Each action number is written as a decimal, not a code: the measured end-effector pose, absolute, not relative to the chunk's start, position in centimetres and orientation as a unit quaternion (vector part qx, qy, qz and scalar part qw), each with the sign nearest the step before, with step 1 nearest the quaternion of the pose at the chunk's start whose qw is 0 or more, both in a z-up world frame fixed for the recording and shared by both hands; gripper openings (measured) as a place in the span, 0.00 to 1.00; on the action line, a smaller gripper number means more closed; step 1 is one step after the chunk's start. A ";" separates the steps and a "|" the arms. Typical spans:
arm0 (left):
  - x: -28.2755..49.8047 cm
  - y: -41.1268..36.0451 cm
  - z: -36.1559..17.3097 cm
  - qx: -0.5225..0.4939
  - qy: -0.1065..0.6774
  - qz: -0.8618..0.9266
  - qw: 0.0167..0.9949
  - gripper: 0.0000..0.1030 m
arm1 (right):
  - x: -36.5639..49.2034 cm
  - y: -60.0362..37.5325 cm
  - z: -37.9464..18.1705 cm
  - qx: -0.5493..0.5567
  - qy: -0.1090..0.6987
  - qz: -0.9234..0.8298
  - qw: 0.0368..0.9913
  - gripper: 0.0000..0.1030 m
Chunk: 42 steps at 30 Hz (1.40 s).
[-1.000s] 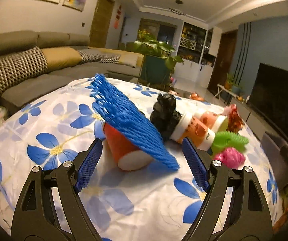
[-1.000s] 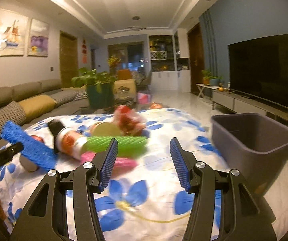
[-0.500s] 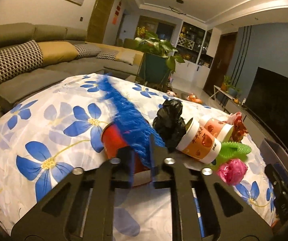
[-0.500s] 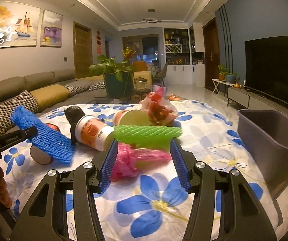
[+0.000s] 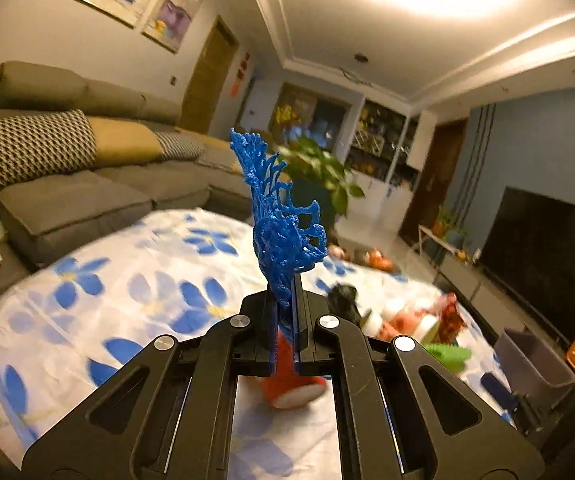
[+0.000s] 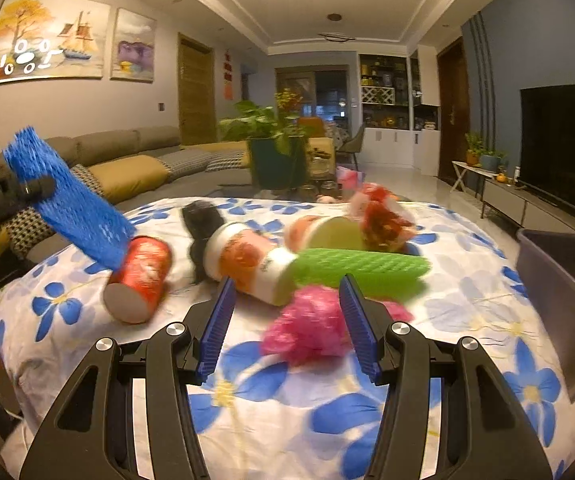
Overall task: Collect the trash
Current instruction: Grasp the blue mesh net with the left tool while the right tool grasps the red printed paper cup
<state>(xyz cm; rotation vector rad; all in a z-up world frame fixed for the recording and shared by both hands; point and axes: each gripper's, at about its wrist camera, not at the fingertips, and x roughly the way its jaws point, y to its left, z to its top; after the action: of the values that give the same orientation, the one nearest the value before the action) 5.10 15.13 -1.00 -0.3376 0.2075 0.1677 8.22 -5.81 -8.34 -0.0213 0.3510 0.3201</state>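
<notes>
- Since a second ago the left gripper (image 5: pixel 285 320) has gone from standing wide apart around the blue foam mesh sleeve (image 5: pixel 279 224) to being clamped tight on its lower edge, and the sleeve has come up off the red paper cup (image 6: pixel 141 276) it was draped over.
- The sleeve now stands upright above the closed fingers, clear of the white tablecloth with blue flowers (image 5: pixel 135 264) (the right wrist view shows it raised at the left, above the cup).
- The right gripper (image 6: pixel 287 320) has drawn nearer the crumpled pink plastic bag (image 6: pixel 311 328); its fingers stand apart on either side of the bag, not pressing it.
- First piece secured, it seems; its likely destination is the grey plastic bin (image 6: pixel 563 280) beside the table on the right.
- The green foam mesh sleeve (image 6: pixel 363 270), the white-and-orange paper cup (image 6: pixel 247 264) and the other litter lie uncollected.
</notes>
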 end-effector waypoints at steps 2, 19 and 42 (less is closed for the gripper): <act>4.5 15.8 -0.9 -0.164 0.095 0.100 0.977 0.04 | 8.2 -4.6 -8.4 -0.012 0.178 0.174 0.968 0.53; 3.8 22.1 -4.1 -0.169 0.138 0.185 0.958 0.04 | 10.8 5.9 -9.1 -0.035 0.224 0.271 0.935 0.70; 4.6 22.8 -5.9 -0.175 0.167 0.169 0.956 0.04 | 13.4 8.9 -10.0 -0.046 0.288 0.286 0.913 0.56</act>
<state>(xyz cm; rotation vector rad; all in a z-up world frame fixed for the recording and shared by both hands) 4.64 22.76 -5.94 -0.3552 0.3382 0.3426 13.43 8.85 -10.05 -0.0940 0.5924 0.5890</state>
